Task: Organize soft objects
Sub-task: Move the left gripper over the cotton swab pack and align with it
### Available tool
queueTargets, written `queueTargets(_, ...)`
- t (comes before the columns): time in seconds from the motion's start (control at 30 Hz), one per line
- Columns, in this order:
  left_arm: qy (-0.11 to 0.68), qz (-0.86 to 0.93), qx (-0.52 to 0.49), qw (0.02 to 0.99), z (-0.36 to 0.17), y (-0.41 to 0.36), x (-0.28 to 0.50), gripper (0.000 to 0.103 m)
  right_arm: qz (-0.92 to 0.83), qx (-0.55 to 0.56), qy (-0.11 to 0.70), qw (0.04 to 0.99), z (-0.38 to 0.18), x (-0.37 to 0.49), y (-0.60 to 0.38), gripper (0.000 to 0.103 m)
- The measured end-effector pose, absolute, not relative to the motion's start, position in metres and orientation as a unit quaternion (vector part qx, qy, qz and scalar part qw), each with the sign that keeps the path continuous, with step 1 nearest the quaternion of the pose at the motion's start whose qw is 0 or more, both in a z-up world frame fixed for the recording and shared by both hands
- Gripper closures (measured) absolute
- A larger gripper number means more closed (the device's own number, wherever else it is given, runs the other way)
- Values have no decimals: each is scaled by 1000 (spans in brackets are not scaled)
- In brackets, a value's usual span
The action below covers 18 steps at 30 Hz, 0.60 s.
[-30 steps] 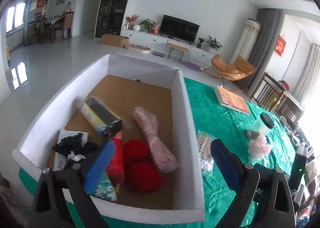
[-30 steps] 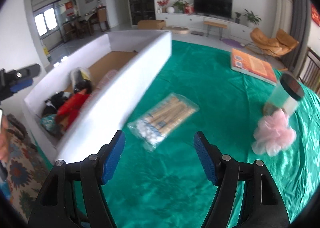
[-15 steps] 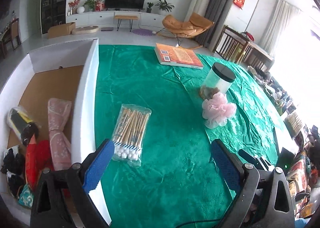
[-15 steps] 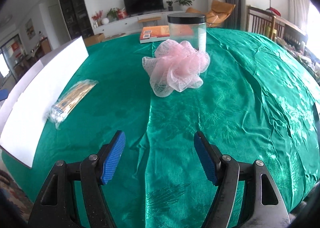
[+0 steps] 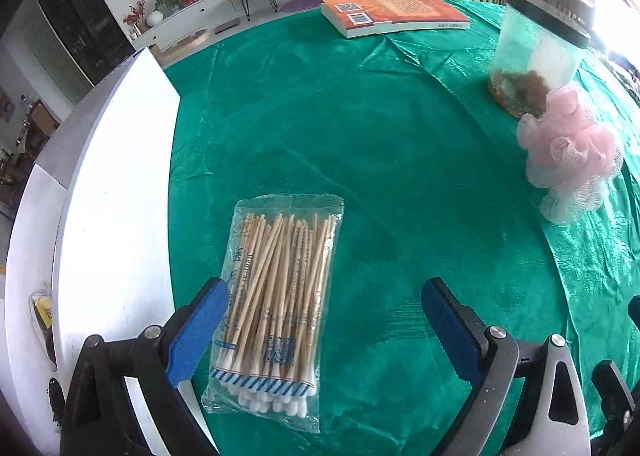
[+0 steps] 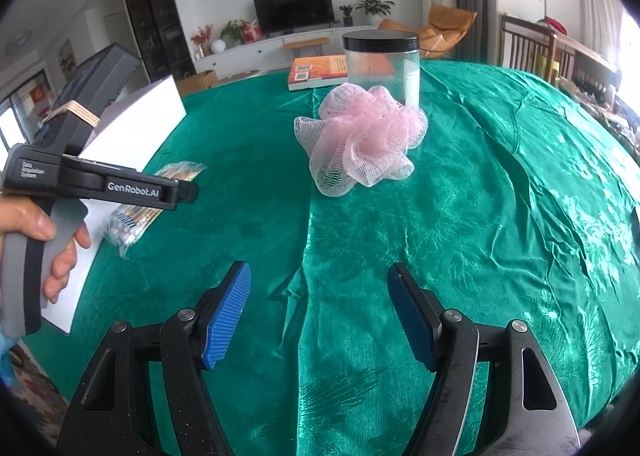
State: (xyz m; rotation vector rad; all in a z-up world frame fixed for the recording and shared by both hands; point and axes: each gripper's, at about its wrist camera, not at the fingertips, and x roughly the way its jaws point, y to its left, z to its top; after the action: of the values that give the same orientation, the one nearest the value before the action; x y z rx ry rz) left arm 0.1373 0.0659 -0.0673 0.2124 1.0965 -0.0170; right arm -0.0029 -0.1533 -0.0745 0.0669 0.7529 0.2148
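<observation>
A clear bag of cotton swabs [image 5: 276, 288] lies flat on the green tablecloth [image 5: 400, 176], beside the white box wall [image 5: 116, 216]. My left gripper [image 5: 326, 296] hovers over it, open, with the bag below the gap near the left finger. A pink mesh bath pouf [image 6: 360, 136] sits mid-table and shows again as the pouf [image 5: 572, 160] at the right. My right gripper [image 6: 318, 276] stands open over bare cloth, well short of the pouf, with nothing between its fingers. The swab bag [image 6: 132, 220] also shows at the left, partly hidden by the left tool.
A clear jar with a black lid [image 6: 382, 64] stands right behind the pouf. An orange book [image 5: 392, 12] lies at the far table edge. The tall white box [image 6: 136, 124] borders the table's left side. A hand [image 6: 60, 256] holds the left tool.
The left view swung from the box's inside out over the table and sank toward the swab bag. The right view turned from the swab bag to the pouf, then held still.
</observation>
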Motion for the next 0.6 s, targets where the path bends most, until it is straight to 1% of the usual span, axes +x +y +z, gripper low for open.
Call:
queueTargets(0.47,537,36,84,838,-89,90,140,6,117,47,359,925,-71,-6,-156,29)
queueTargets(0.53,543,37,68,836,-90,91,138,6,117,47,358,925,-71,-6,-156,29)
queueTargets(0.6,562,29,13,826,-93,98,133,6,118,47,358,925,-71,-6,-155,29)
